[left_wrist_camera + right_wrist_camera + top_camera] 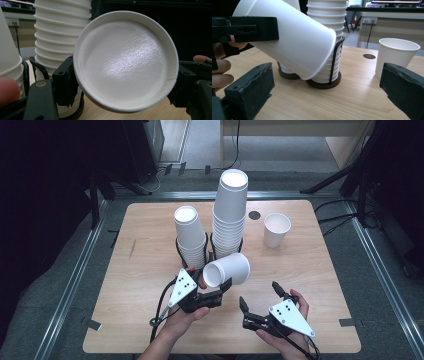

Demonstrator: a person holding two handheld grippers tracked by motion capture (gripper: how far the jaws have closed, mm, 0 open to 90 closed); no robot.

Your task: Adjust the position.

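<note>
Two stacks of paper cups [230, 212] stand in wire holders at frame centre. Below them, the left hand-held gripper [225, 287] clamps an empty paper cup [227, 269] sideways; the right hand-held gripper [258, 294] gapes empty over the desk [150, 250].

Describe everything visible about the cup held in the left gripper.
The white paper cup looks glossy, with a rolled rim and a recessed base. It lies tipped on its side above the wooden table, base toward the person. The left gripper is shut on it near the base. It sits just in front of the two cup stacks.
</note>
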